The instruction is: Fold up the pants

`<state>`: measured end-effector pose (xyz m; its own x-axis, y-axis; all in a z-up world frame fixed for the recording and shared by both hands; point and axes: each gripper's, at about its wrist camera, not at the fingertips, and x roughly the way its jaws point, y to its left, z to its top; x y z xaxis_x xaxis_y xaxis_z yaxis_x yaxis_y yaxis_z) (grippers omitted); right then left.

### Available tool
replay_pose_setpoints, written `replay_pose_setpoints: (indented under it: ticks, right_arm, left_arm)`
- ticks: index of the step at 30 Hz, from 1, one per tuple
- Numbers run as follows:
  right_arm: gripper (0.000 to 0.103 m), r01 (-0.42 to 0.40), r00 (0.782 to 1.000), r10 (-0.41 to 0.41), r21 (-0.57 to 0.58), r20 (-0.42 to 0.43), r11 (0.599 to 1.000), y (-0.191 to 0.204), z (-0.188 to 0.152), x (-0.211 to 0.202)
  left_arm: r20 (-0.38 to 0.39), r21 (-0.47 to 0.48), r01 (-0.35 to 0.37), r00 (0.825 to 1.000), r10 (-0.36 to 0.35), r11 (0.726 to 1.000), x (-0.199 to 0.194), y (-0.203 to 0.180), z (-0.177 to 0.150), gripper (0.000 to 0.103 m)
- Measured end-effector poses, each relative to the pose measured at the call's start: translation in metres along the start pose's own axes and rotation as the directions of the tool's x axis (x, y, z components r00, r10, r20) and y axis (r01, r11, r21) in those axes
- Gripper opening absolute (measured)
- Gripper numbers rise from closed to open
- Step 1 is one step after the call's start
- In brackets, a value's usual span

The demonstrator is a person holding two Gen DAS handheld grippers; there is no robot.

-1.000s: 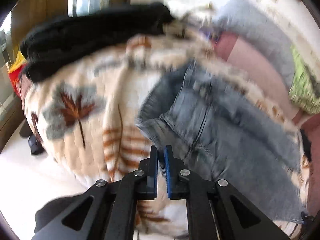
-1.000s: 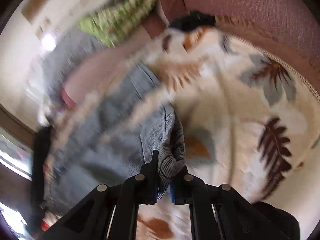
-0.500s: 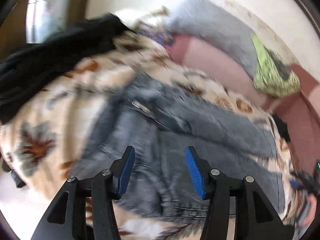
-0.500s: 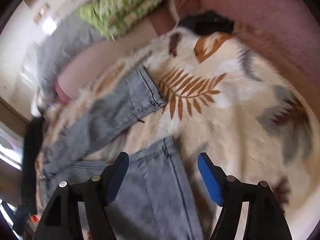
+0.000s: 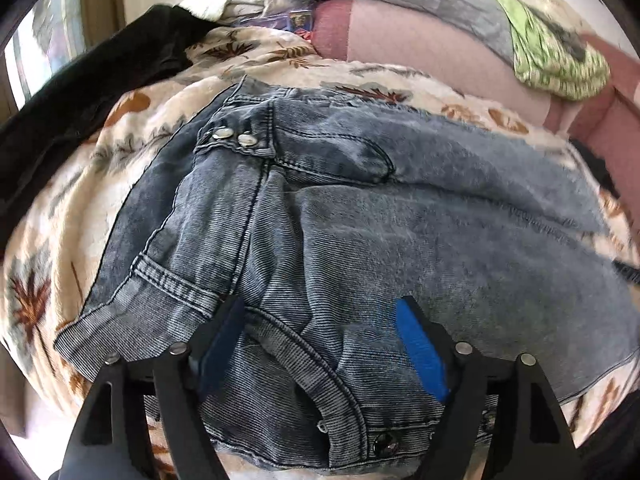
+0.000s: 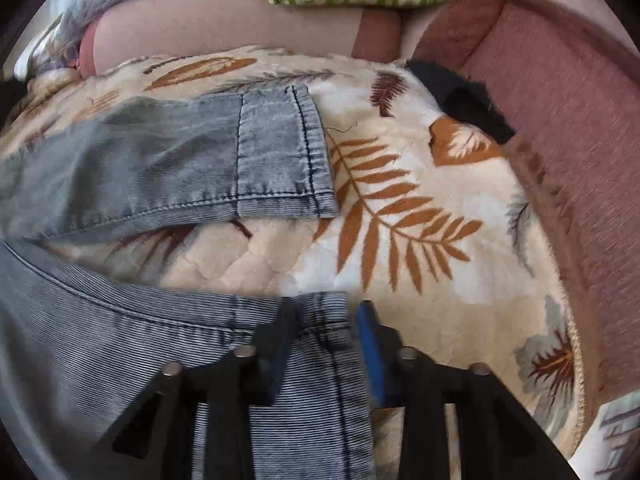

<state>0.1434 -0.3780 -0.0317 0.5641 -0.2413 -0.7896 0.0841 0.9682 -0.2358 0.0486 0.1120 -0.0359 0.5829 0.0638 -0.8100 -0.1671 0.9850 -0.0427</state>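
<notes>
Left wrist: jeans (image 5: 400, 220) lie lengthwise rightward, waistband left; left jaws opening, right closing over hem.

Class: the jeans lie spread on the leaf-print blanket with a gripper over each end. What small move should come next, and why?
Probably the right gripper should finish closing on the near leg hem: its jaws are closing astride that edge. The left gripper, jaws opening over the waistband, grips nothing yet. The jeans lie spread with legs apart on the blanket, so a held hem can be carried toward the far hem.
</notes>
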Motion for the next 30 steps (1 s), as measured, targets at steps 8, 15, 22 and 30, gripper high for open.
replay_pose_setpoints:
  ticks: [8,15,22,30]
  right_arm:
    - [0.069,-0.309,0.951,0.302,0.132,0.073,0.942,-0.012,-0.031,-0.08]
    - [0.069,-0.344,0.937,0.35,0.146,-0.012,0.927,-0.011,-0.037,-0.067]
    - [0.082,-0.315,0.938,0.328,0.121,-0.115,0.942,-0.002,-0.051,-0.033]
    - [0.082,-0.41,0.906,0.423,0.236,-0.005,0.881,-0.036,0.011,-0.051]
  left_arm:
    - [-0.003,0.019,-0.023,1.0,0.023,1.0,0.007,-0.009,0.005,0.087]
    - [-0.007,0.014,-0.033,0.999,0.033,0.999,0.008,-0.012,0.005,0.09]
    - [-0.003,0.007,-0.031,1.0,0.031,0.999,0.005,-0.011,0.008,0.09]
    - [0.126,-0.114,0.073,0.99,-0.059,0.991,-0.029,0.027,0.062,0.09]
